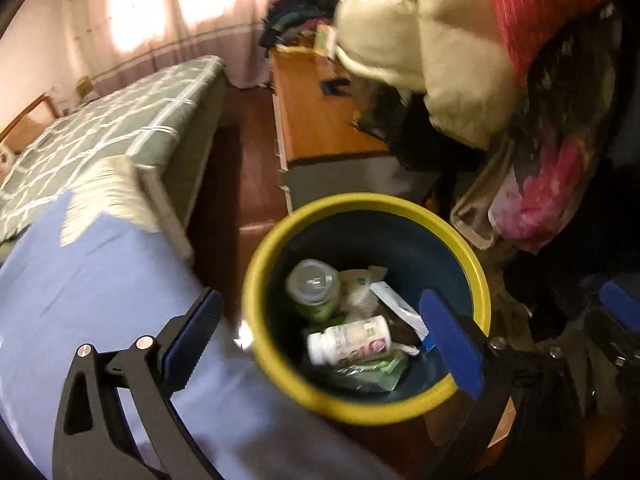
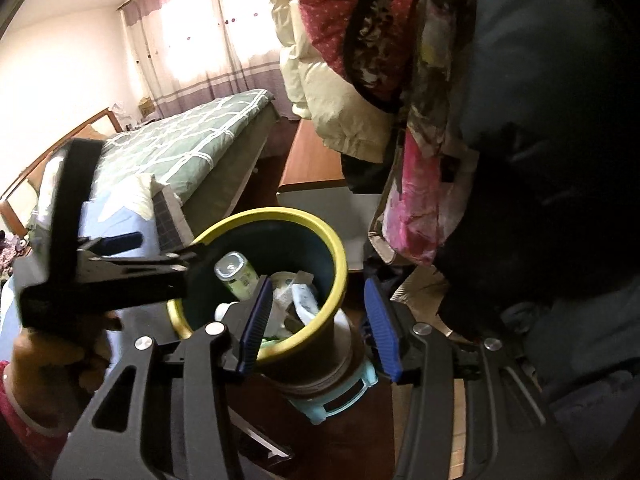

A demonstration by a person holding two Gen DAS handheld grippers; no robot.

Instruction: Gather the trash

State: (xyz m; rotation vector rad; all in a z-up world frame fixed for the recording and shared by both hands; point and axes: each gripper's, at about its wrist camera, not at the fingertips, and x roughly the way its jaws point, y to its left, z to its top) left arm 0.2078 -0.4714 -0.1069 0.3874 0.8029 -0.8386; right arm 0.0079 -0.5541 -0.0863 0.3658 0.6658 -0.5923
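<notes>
A yellow-rimmed, dark blue bin (image 1: 256,280) (image 2: 334,280) stands on the floor beside the bed. In it lie a white pill bottle (image 1: 348,340), a clear bottle with a green label (image 1: 314,288) (image 2: 236,274), crumpled paper and a green wrapper. My left gripper (image 1: 320,340) hangs above the bin's mouth, open wide, with nothing between its pads. In the right wrist view a hand holds it at the bin's left rim. My right gripper (image 2: 320,328) is shut on a brown container with a light blue cap (image 2: 332,376), close to the bin's near rim.
A bed with a green checked cover (image 1: 120,120) and a pale blue sheet (image 1: 100,280) lies to the left. A wooden cabinet (image 1: 320,120) stands behind the bin. Piled quilts and clothes (image 1: 520,80) hang over the right side. Dark wooden floor runs between.
</notes>
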